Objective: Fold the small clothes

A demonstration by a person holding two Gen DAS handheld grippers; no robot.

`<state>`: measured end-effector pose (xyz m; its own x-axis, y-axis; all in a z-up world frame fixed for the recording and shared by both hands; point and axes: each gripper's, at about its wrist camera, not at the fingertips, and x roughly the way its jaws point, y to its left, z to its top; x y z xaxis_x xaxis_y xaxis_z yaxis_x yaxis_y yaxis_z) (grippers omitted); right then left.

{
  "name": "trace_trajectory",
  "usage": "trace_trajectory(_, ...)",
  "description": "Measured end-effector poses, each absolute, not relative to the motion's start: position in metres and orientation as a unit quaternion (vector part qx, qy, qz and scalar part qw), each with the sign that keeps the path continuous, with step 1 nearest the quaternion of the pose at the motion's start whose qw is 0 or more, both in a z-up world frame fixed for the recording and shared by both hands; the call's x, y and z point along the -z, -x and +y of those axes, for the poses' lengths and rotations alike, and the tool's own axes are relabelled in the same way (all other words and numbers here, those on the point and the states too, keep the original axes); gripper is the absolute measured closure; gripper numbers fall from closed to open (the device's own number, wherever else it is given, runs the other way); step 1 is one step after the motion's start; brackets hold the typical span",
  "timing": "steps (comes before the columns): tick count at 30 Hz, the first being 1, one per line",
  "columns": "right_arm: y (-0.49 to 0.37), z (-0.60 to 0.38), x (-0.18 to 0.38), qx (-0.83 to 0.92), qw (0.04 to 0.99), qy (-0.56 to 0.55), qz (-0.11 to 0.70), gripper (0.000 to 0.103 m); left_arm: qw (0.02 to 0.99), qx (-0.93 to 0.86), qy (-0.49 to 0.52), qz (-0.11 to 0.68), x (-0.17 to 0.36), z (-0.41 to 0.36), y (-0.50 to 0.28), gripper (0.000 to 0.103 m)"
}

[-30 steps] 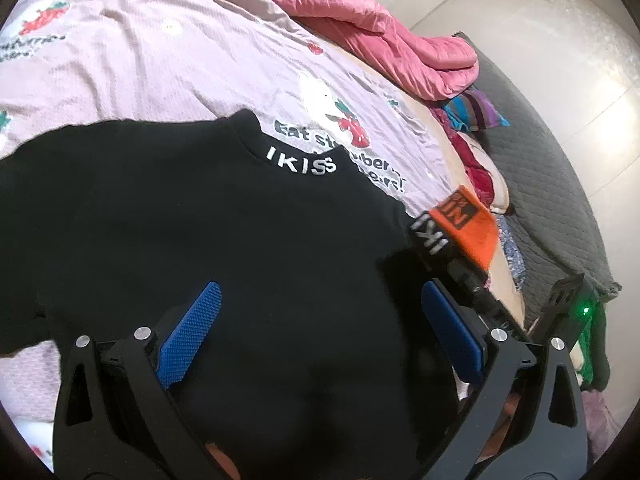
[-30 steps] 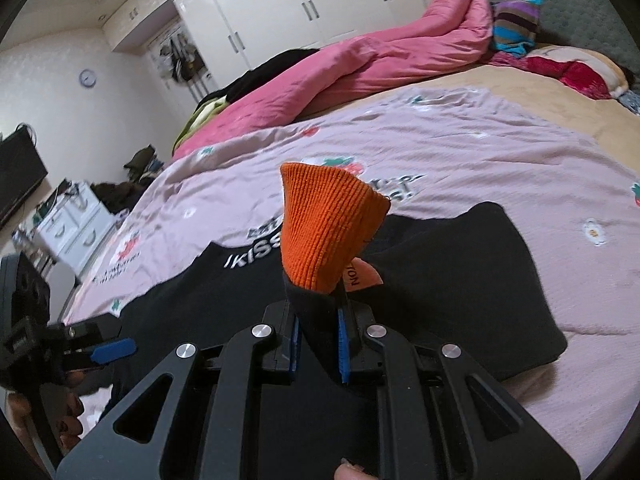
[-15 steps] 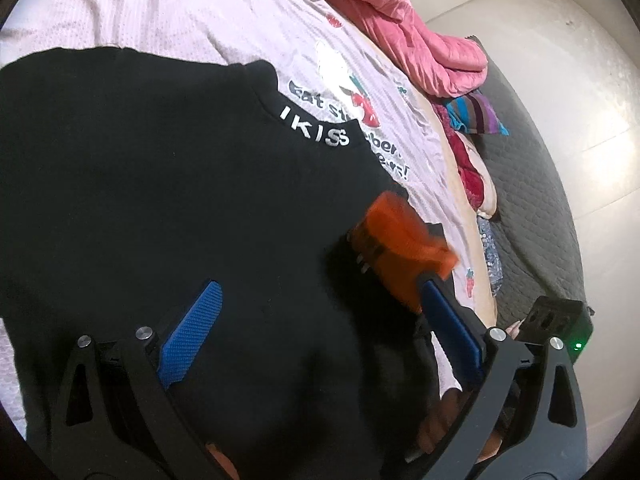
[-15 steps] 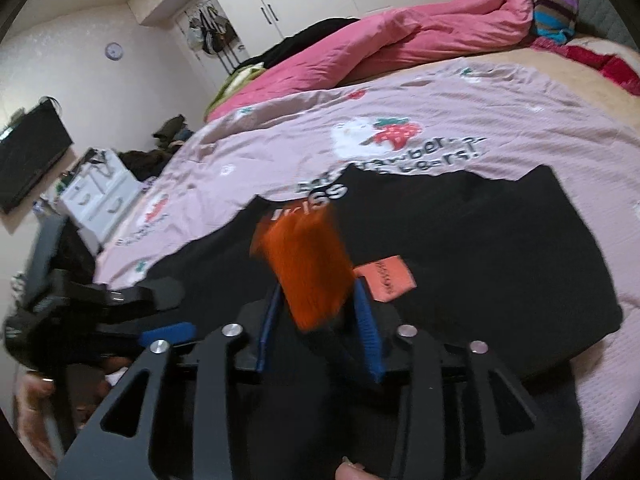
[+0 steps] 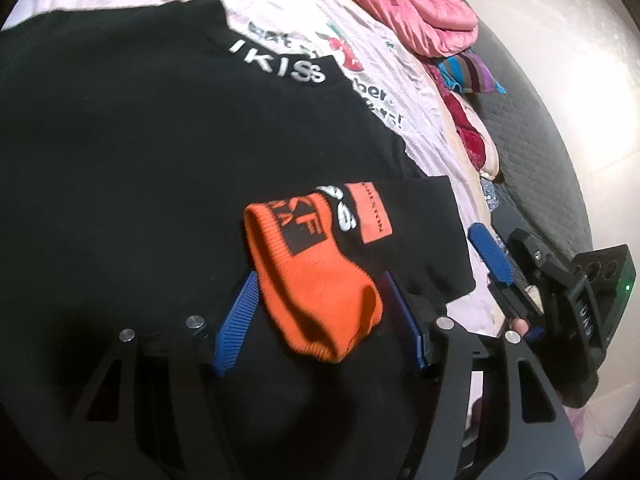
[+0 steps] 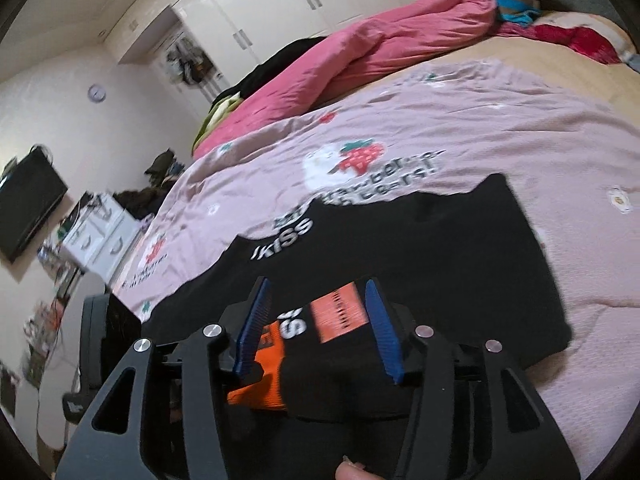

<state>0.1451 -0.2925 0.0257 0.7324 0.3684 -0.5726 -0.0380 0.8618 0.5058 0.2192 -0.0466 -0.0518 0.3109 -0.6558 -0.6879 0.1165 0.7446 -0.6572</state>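
**Sleeve folded in, body fold to come**

Bedroom, with white wardrobes along the far wall and a pink quilt heaped at the far side of the bed. On the near part of the mauve strawberry-print bedsheet lies the black sweater, spread flat with its lettered collar toward the far edge.

One sleeve is already laid across the body — its orange cuff rests on the black cloth near the sweater's right side, next to an orange label.

The left gripper has just been closing; its blue pads stand on either side of the orange cuff, close to it, but I cannot tell whether they press on it. The right gripper has just been opening: its jaws stand apart over the folded-in sleeve, with the label between them and the pads clear of the cloth, so the sleeve looks released. In the left wrist view that gripper sits just off the sweater's right edge.

Judged from how things lie, the task is in its early-to-middle part. One sleeve is in; the other side of the sweater is mostly out of view, so its sleeve may be unfolded. The cuff probably needs tidying, and the body has not yet been folded over — that is most of what remains.
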Motion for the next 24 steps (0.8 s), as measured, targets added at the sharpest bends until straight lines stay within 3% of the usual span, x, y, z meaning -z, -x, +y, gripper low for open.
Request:
trace_trajectory(1, -0.145, -0.299, -0.026, -0.108, 0.900, -0.244, 0.345, 0.053, 0.774, 0.253, 0.246, 0.527, 0.050, -0.050, -0.221, 0.057)
trace_trajectory(2, -0.145, -0.303, -0.027, -0.103, 0.900, -0.248, 0.343, 0.053, 0.778, 0.255, 0.238, 0.523, 0.049, -0.052, -0.223, 0.074)
trace_trajectory(4, -0.145, -0.315, -0.028, -0.090, 0.901, -0.256, 0.338, 0.053, 0.786, 0.261, 0.222, 0.514, 0.045, -0.057, -0.226, 0.095)
trace_trajectory(16, -0.138, -0.373, -0.029, -0.029, 0.899, -0.309, 0.310, 0.053, 0.853, 0.278, 0.193, 0.397, -0.035, -0.033, -0.205, 0.098)
trace_trajectory(24, -0.141, -0.365, -0.027, -0.043, 0.898, -0.297, 0.323, 0.051, 0.870, 0.253, 0.196, 0.375, -0.059, -0.008, -0.198, 0.098)
